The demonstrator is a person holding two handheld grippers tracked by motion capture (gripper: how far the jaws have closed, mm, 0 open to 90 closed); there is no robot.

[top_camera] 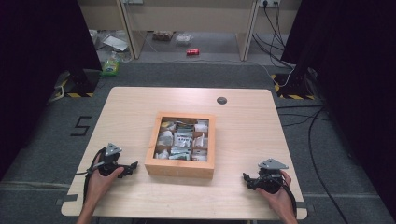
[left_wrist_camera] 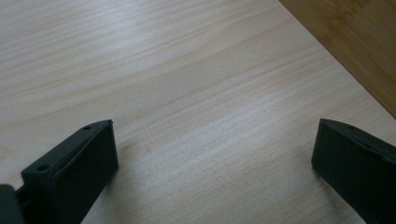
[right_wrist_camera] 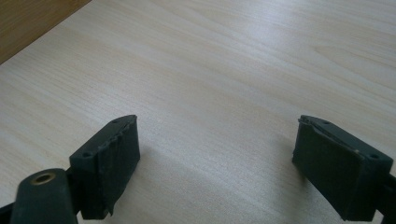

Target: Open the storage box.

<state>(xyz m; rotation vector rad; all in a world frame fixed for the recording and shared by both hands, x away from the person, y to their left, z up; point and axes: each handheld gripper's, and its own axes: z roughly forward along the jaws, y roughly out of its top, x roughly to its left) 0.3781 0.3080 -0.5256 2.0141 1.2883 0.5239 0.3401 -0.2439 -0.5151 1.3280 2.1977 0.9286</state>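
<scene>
Nothing in the work looks begun yet, as far as one can judge. To the left of the wooden box (top_camera: 180, 145), near its front corner, the left gripper (top_camera: 132, 167) rests low over the table (top_camera: 243, 126), its jaws spread wide with only bare wood between them. The box itself sits at the middle of the table, open at the top, its small compartments packed with paper packets (top_camera: 182, 139) that all look in place. It is nearly square, slightly longer from front to back, so its long axis runs away from the person, sides square with the table edges. To the right of the box, farther off, the right gripper (top_camera: 247, 178) points in toward it, jaws likewise wide and empty. Picking out packets is all still to do.
</scene>
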